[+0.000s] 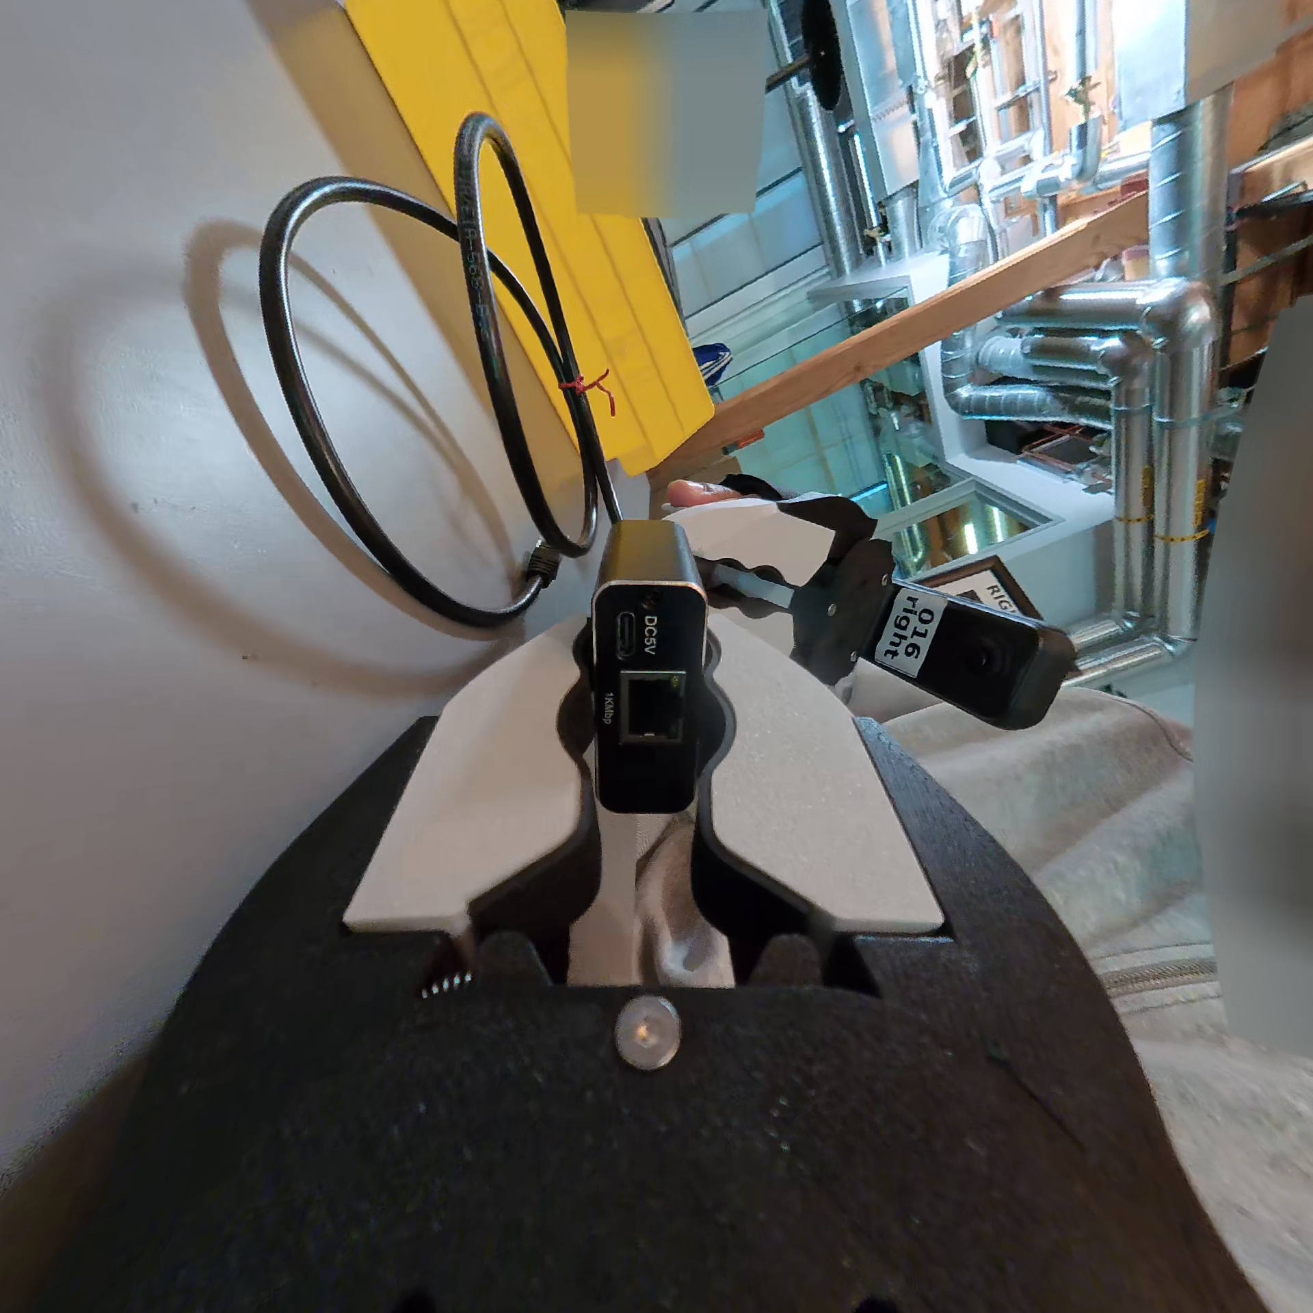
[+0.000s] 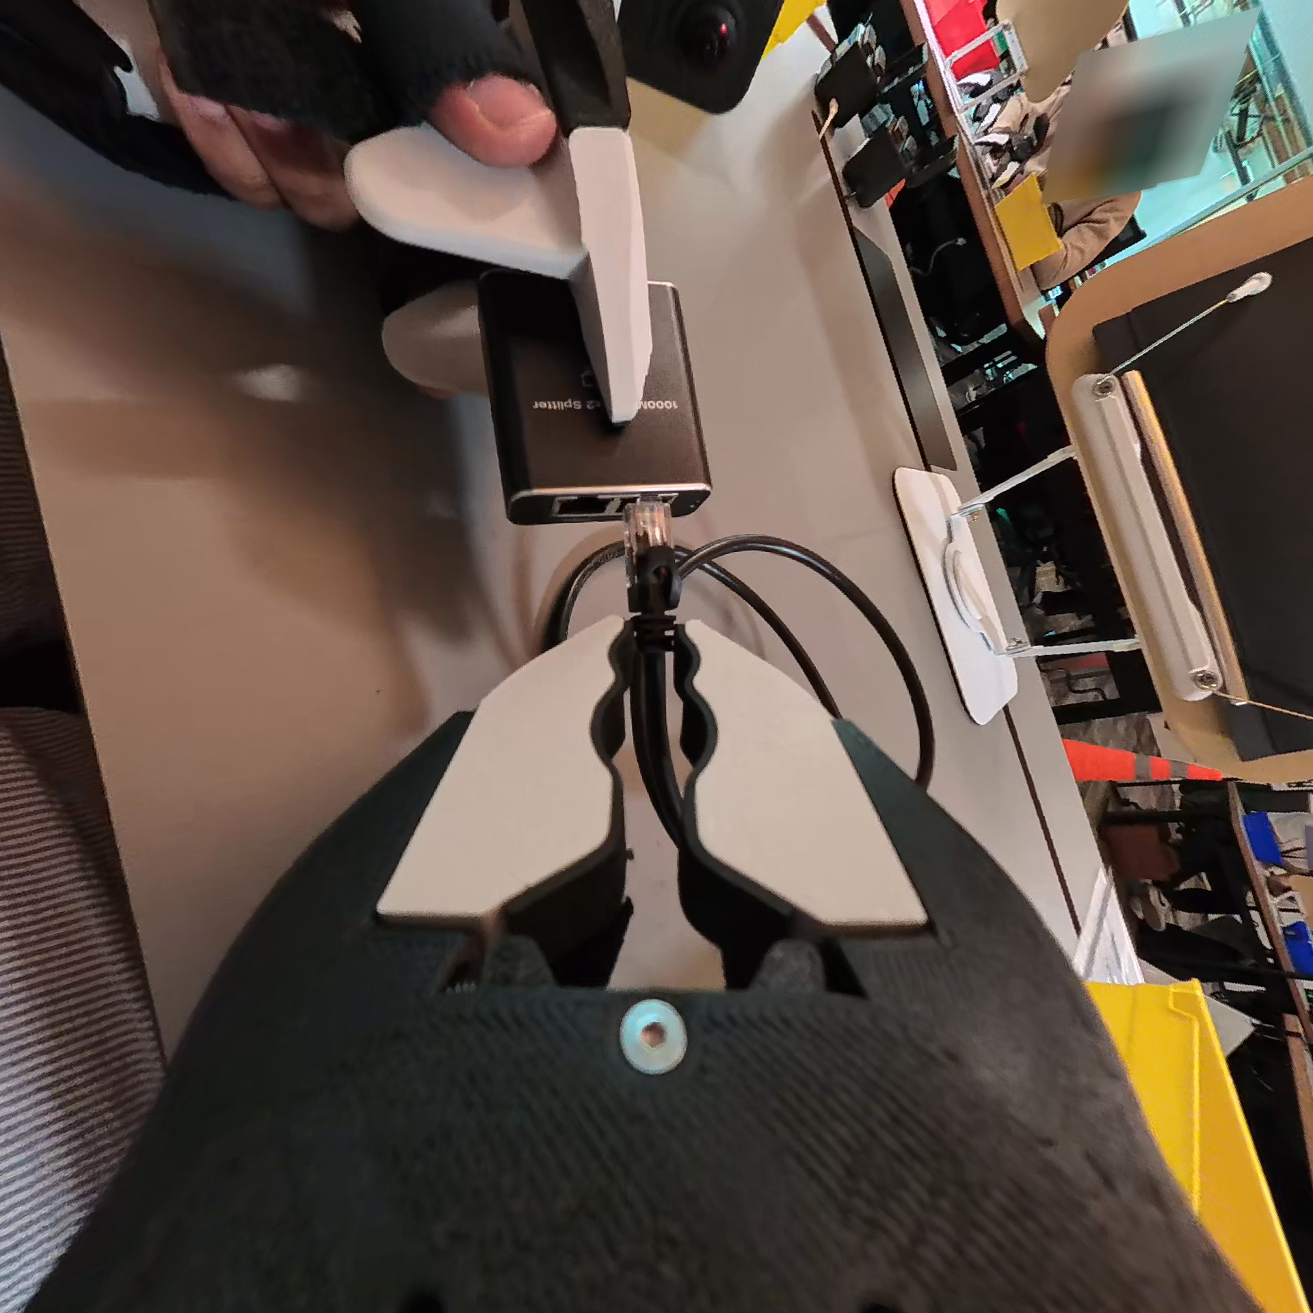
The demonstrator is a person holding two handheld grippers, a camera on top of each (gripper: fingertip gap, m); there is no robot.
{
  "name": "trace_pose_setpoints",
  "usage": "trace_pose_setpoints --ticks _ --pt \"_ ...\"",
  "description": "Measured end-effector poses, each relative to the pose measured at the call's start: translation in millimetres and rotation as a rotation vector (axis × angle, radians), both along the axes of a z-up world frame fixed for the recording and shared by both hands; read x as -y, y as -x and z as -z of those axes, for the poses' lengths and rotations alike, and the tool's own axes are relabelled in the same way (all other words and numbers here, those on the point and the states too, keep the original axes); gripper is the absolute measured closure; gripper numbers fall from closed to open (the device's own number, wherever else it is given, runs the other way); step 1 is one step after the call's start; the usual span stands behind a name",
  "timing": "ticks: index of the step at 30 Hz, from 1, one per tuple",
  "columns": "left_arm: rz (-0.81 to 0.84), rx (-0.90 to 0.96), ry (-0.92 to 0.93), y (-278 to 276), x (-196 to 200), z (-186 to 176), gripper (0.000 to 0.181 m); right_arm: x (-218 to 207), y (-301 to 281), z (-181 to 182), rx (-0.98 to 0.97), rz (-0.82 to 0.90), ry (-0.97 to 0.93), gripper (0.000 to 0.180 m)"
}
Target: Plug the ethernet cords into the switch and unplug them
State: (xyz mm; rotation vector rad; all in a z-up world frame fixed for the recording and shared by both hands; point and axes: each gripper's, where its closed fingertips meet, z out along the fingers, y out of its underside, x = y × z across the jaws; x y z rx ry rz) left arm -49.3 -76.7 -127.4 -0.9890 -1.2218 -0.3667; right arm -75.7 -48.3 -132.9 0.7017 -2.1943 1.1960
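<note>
White counter (image 2: 774, 298) carries looped black cable. Left gripper (image 1: 648, 700): white fingers (image 1: 497, 767) clamped on small black metal switch box (image 1: 643, 710), held off counter. Right gripper (image 2: 652, 639): fingers clamped on black ethernet cord (image 2: 657, 746) just behind boot; clear plug (image 2: 646, 522) touching switch port, not seated.

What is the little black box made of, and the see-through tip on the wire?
The switch looks like metal: dark brushed shell with a shiny bevelled edge, though it could be coated plastic. The plug tip looks like clear hard plastic, since you can see through it. Its black boot seems rubbery.
</note>
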Motion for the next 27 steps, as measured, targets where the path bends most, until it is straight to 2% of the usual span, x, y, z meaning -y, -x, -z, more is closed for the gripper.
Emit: trace_pose_setpoints --ticks 1,17,27 --pt "-0.005 -0.003 0.011 0 0 0 0.157 0 0 0 -0.002 0.001 -0.003 0.169" --pt "0.022 -0.012 0.073 -2 -7 3 0.157 -2 -5 3 -0.031 -0.027 -0.014 0.169" --pt "0.081 -0.017 0.048 -8 -12 1 0.157 -6 -12 0 0.198 -0.119 0.023 0.17"
